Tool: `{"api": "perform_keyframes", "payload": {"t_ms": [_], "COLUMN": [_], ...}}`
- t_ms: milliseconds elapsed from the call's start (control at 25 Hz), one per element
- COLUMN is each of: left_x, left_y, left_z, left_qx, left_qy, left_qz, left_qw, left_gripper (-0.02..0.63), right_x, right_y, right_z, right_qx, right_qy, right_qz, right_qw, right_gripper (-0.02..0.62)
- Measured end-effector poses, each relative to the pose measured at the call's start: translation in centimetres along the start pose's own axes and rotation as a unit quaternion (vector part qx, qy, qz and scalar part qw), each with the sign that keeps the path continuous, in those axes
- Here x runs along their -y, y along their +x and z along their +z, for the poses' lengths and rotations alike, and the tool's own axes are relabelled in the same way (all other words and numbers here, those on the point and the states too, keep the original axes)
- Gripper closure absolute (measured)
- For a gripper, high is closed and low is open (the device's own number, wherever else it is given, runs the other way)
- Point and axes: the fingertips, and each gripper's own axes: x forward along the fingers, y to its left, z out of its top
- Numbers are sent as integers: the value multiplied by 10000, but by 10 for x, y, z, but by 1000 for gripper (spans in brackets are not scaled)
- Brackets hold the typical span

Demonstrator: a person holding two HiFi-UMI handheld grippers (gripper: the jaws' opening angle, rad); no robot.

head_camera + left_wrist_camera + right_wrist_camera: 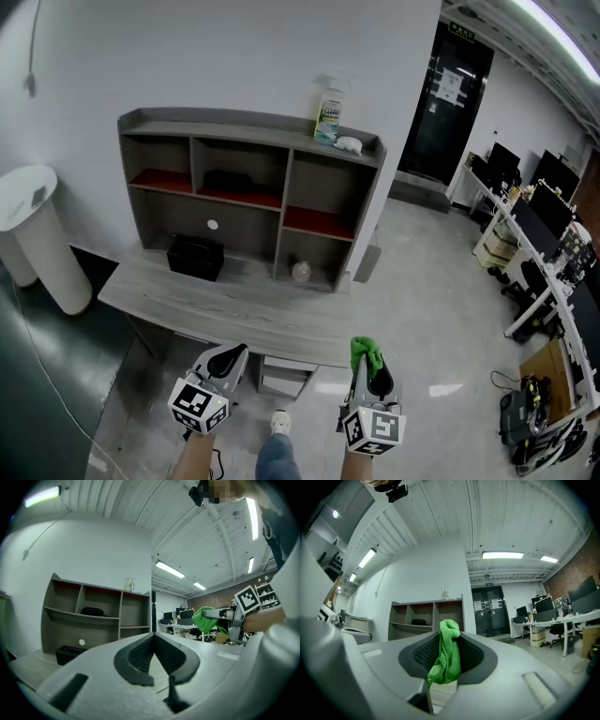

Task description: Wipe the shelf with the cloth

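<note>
The grey shelf unit [246, 192] with red-lined compartments stands on a grey desk [225, 309] against the wall. My right gripper [367, 359] hovers in front of the desk's near edge, shut on a green cloth [367, 352]. The cloth [447, 656] is bunched between its jaws, with the shelf unit [424, 618] far ahead. My left gripper [231, 357] hangs beside it at the desk's front, shut with nothing in it; its jaws [153, 636] meet at the tips. From the left gripper view the cloth [205, 619] shows to the right and the shelf unit [93, 616] to the left.
A spray bottle [329, 111] and a small white object [348, 144] sit on the shelf top. A black box [195, 257] and a round pale object [301, 272] rest at the unit's base. A white cylinder bin [37, 234] stands left; office desks [534, 253] lie right.
</note>
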Motion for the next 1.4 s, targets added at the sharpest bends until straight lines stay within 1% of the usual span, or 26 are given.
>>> {"api": "perform_keyframes", "payload": {"t_ms": [160,280,360,520,640,720,840,1000,1280,1400], "left_x": [-46,-76,-99,-147,-174,-186,-196,-213,-233,-236], "left_y": [63,118,156,223,254,269,292,314,339,344], "left_z": [2,5,7,13,12,10,8,16,27,29], "left_qx": [26,61,45,49,59,51,-23,-4,58,66], "left_qy": [-42,-176,-171,-154,-194,-202,-200,-135,-59,-8], "left_qz": [169,228,275,437,607,671,637,580,352,237], "left_qw": [9998,9996,9995,9989,9979,9975,9978,9982,9993,9997], "left_gripper": [607,607,607,607,607,607,607,607,607,607], "right_x": [16,35,44,50,46,43,38,33,20,-2], "right_y": [87,152,200,290,337,360,388,414,449,466], "right_z": [8,17,20,24,22,21,17,15,17,17], "right_qx": [151,269,321,366,336,328,288,256,287,298], "right_qy": [-100,-187,-204,-339,-477,-550,-567,-617,-1022,-1253], "right_qz": [9,-38,-35,133,326,390,457,412,255,456], "right_qw": [9998,9995,9993,9987,9978,9972,9969,9969,9940,9906], "right_gripper": [484,485,485,485,485,485,485,485,485,486]}}
